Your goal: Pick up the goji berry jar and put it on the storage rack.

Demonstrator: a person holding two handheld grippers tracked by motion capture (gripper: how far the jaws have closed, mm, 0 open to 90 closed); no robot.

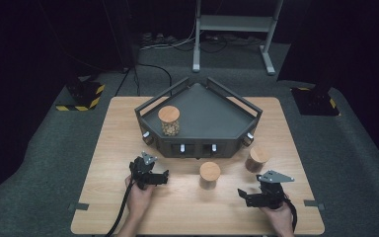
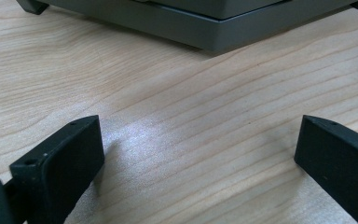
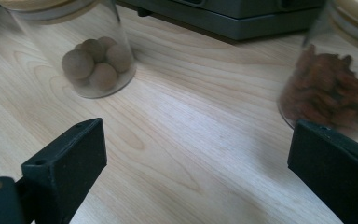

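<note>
A glass jar with a wooden lid [image 1: 169,121], filled with small pale pieces, stands at the left of a dark grey railed tray [image 1: 212,106]. Two more lidded jars stand on the wooden table in front of the tray. One [image 1: 210,174] holds round brown balls [image 3: 100,60]; the other [image 1: 256,159] holds reddish-brown dried pieces [image 3: 326,93]. My left gripper [image 1: 150,172] rests low over the table before the tray's front left, open and empty [image 2: 200,135]. My right gripper [image 1: 257,191] is open near the front right, with both table jars ahead of it [image 3: 198,140].
The tray's front wall [image 2: 205,23] carries several small knobs [image 1: 182,147] and faces both grippers. The table's front edge [image 1: 197,232] lies close behind the hands. Cables trail from each gripper. A metal stand frame [image 1: 232,29] is on the floor beyond the table.
</note>
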